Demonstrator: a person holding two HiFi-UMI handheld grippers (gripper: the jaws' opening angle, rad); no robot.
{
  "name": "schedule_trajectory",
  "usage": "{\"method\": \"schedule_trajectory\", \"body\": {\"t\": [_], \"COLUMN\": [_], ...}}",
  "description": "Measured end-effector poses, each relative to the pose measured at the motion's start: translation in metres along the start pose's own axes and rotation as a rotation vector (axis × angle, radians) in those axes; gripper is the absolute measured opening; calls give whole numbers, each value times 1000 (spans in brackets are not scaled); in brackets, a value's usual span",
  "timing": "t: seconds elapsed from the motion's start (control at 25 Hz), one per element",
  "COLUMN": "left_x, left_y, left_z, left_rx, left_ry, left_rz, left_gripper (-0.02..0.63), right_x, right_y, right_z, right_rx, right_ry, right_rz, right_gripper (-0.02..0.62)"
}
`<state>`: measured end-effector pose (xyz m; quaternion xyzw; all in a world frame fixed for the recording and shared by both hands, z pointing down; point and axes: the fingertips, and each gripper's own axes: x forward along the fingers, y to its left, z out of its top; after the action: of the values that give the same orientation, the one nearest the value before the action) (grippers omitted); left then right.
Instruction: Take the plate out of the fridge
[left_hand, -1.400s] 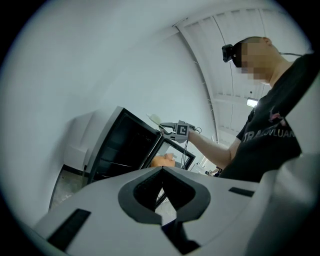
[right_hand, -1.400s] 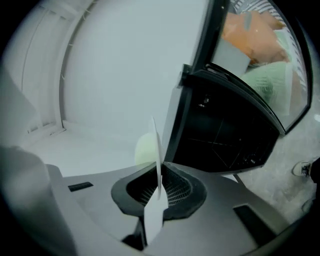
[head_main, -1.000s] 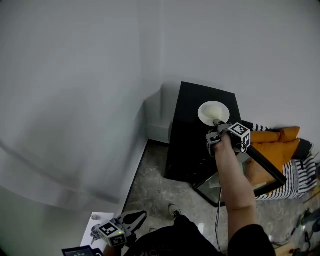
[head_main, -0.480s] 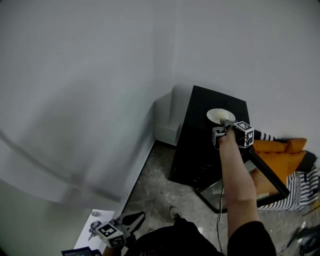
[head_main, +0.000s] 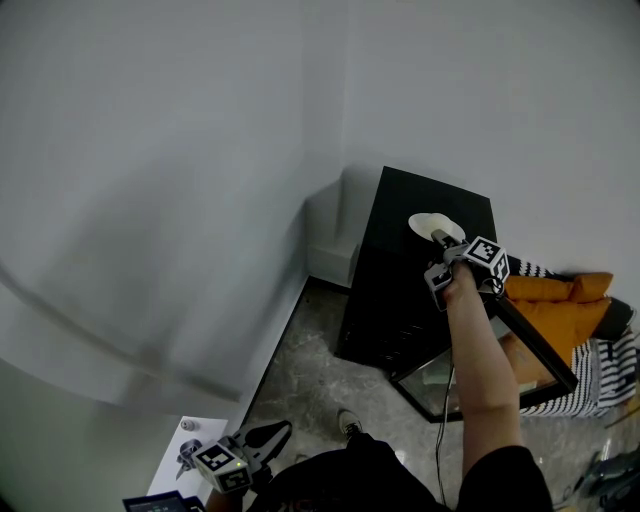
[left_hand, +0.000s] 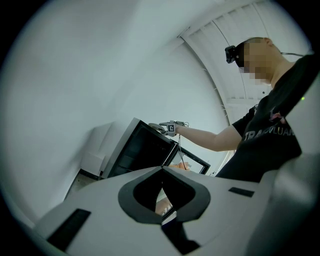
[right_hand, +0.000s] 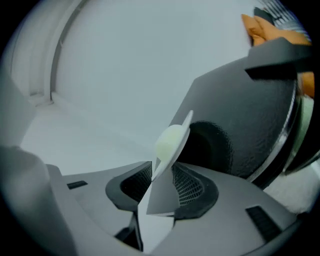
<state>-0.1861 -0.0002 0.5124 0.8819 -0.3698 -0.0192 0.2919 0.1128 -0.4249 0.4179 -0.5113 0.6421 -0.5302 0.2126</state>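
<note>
One plate (right_hand: 171, 142) sits between the right gripper (right_hand: 162, 175) jaws (just opening).

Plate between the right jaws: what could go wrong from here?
1. Right gripper: jaws have just been opening around the plate rim; the plate looks tilted, so it may slip onto the fridge top.
2. The fridge door stands open under that arm; pulling back could bump it.

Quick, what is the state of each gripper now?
Left gripper: closed, holding nothing.
Right gripper: open; its jaws have just been opening, with the rim of the plate between them, unclamped.
</note>
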Motion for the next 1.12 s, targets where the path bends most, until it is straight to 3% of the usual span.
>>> {"method": "schedule_trajectory", "body": {"t": [0.2, 0.4, 0.52, 0.6, 0.68, 0.76, 0.92, 1.12], "left_x": [3, 3, 6, 7, 6, 4, -1, -2], "left_y": [-15, -13, -16, -19, -21, -21, -17, -17], "left_z": [9, -2, -1, -1, -2, -3, -7, -10], "left_rx": [-32, -4, -18, -16, -12, -2, 3, 5], "left_ry": [-40, 19, 8, 12, 22, 32, 29, 48], "left_rz": [-45, -39, -56, -62, -61, -55, -44, -38], "left_gripper": [0, 0, 0, 0, 0, 0, 0, 0], "right_x": [-4, -6, -7, -4, -4, -7, -15, -20], "right_y": [-2, -8, -7, -5, -2, 2, 9, 3], "right_z": [-8, -20, -21, -15, -9, -7, -20, -41], "right_rx": [-303, -564, -551, -429, -326, -308, -423, -638], "right_ry": [135, 243, 244, 227, 211, 198, 202, 257], "right_rz": [-15, -46, -25, 70, 165, 207, 195, 102], "right_gripper": [133, 144, 152, 157, 240, 250, 250, 250]}}
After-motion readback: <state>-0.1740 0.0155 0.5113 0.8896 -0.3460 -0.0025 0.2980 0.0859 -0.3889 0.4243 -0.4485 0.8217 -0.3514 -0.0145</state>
